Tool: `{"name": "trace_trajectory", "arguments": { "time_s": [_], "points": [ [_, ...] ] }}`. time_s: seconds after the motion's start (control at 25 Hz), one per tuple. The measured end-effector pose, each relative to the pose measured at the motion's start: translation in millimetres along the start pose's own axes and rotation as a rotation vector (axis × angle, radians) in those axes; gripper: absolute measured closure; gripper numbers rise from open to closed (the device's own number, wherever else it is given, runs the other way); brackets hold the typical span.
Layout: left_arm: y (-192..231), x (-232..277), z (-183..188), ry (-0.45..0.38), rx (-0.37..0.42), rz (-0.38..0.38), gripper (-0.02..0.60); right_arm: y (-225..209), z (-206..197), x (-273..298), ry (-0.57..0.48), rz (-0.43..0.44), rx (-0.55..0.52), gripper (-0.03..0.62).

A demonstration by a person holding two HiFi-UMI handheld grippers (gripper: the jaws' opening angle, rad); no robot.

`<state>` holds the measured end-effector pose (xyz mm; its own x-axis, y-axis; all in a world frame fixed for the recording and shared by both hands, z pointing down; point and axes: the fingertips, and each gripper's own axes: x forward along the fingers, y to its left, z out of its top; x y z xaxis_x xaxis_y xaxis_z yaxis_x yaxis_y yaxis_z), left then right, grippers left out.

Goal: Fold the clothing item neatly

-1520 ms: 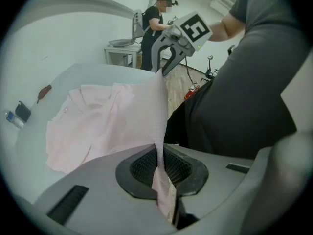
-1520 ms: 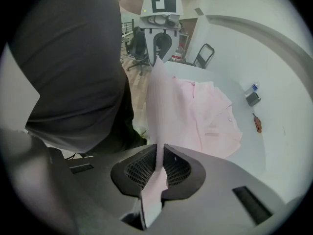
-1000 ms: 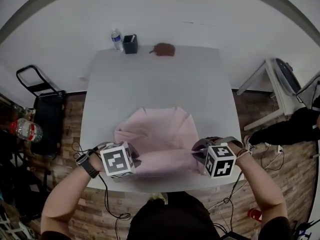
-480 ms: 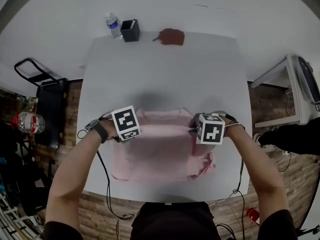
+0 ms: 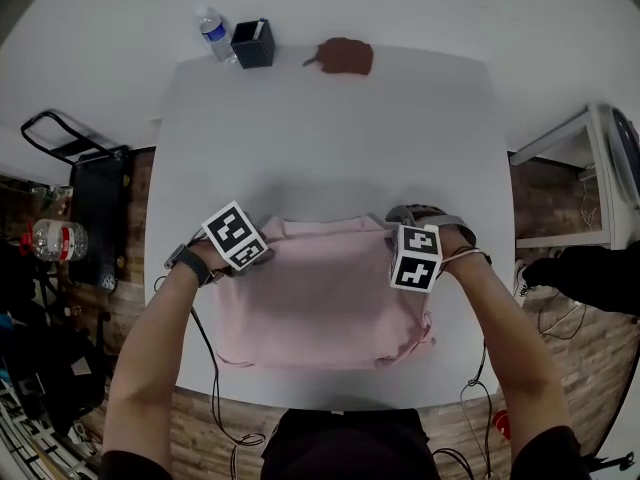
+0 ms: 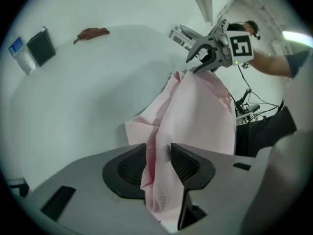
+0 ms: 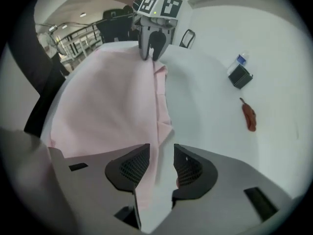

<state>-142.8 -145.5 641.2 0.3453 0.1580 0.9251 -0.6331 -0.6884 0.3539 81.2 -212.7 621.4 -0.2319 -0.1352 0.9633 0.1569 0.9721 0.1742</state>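
Pink garment (image 5: 320,303) lies flat on the near half of the white tabletop (image 5: 330,138), close to the front edge and within it. It is folded to a rough rectangle. Its long axis runs left to right across the person, about parallel to the front edge. The far edge is a straight fold line stretched between the two grippers. The near right corner is rumpled, with a loose bit sticking out to the right. Left gripper (image 6: 158,155) sits at the far left corner of the garment, pointing right along the fold. Its jaws are opening, with a pleat of pink cloth standing loosely between the pads. Right gripper (image 7: 161,155) sits at the far right corner, pointing left toward the other gripper. Its jaws are also opening. The cloth edge lies against the left pad, and a clear gap shows before the right pad. At the far edge of the tabletop, well apart from the garment, stand a water bottle (image 5: 211,33) and a black box (image 5: 252,43) just beside it. A brown item (image 5: 345,56) lies further right.
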Motion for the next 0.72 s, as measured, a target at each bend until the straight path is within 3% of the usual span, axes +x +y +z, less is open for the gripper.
{"name": "trace_trajectory", "arguments": {
  "time_s": [0.12,0.24,0.4,0.52,0.6,0.72],
  "points": [
    [8,-13,-7,-0.031,-0.027,0.044,0.431,-5,-8,-15,0.031,-0.099,-0.089,0.459],
    [12,-26,-10,-0.074,-0.053,0.096,0.431,8,0,-14,-0.032,-0.098,-0.067,0.459],
    [1,-55,3,-0.242,-0.092,0.116,0.434,10,37,-37,-0.276,-0.140,0.233,0.498],
    [-19,-81,13,-0.414,-0.102,0.130,0.510,15,67,-65,-0.442,-0.200,0.460,0.545],
    [-41,-96,19,-0.540,-0.125,0.111,0.560,22,82,-85,-0.532,-0.217,0.599,0.549],
    [-83,-116,24,-0.700,-0.145,0.058,0.563,35,101,-120,-0.657,-0.222,0.753,0.554]
  ]
}}
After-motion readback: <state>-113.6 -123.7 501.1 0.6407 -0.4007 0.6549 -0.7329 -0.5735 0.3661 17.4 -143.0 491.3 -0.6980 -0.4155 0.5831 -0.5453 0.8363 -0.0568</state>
